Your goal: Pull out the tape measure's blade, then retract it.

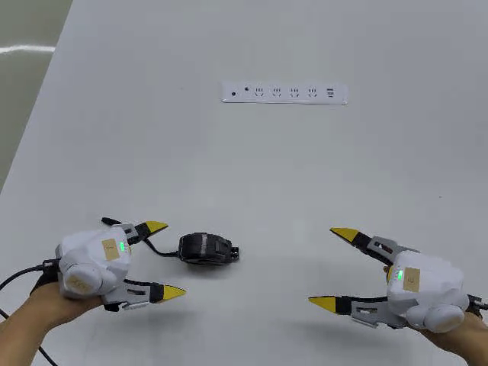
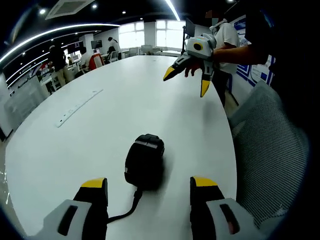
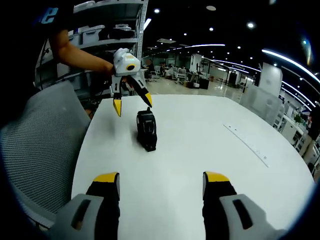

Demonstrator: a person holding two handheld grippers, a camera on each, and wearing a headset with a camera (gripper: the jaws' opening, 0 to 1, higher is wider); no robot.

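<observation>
1. The tape measure (image 1: 206, 248) rests on the white table (image 1: 229, 168) near its front edge, left of middle in the head view; the case is black and the blade is wound in, with just a small tip at the end turned to the right gripper
2. A black strap (image 1: 160, 250) runs from the other end of the case toward the left gripper, and we cannot tell whether it touches a jaw
3. The left gripper (image 1: 168, 259) hangs just beside the tape measure, its jaws spread wide and holding nothing; in the left gripper view the case (image 2: 144, 161) sits just ahead, between the two yellow tips
4. The right gripper (image 1: 328, 267) is well apart on the other side, pointed at the tape measure, its jaws also spread and empty; in the right gripper view the case (image 3: 147, 130) lies midway down the table, with the left gripper just beyond it
5. A white power strip (image 1: 284, 93) lies far back on the table, well apart from everything else
6. A grey mesh chair (image 3: 40, 140) stands at the table's edge
</observation>
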